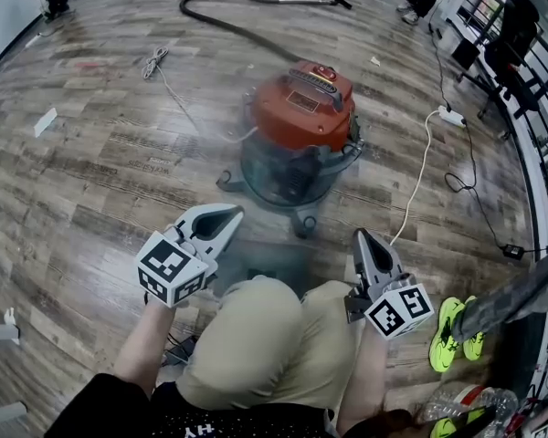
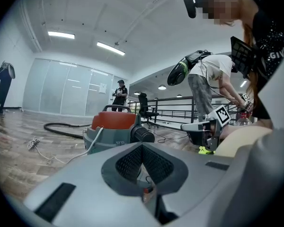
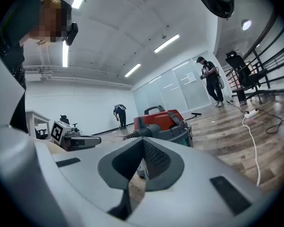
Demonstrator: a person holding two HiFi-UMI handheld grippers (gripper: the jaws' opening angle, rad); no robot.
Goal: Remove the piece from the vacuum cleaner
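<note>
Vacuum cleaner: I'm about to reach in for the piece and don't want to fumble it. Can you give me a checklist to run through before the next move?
1. The vacuum cleaner stands upright on the floor ahead of both grippers: ok.
2. The left gripper is empty: ok, jaws together on nothing.
3. The right gripper is empty: ok, jaws together on nothing.
4. Jaws open for a grasp: not ok, both are shut.
5. Grippers up at the vacuum cleaner: not ok, both are short of it.
6. The white cable is clear of the right gripper's path: cannot tell.
</note>
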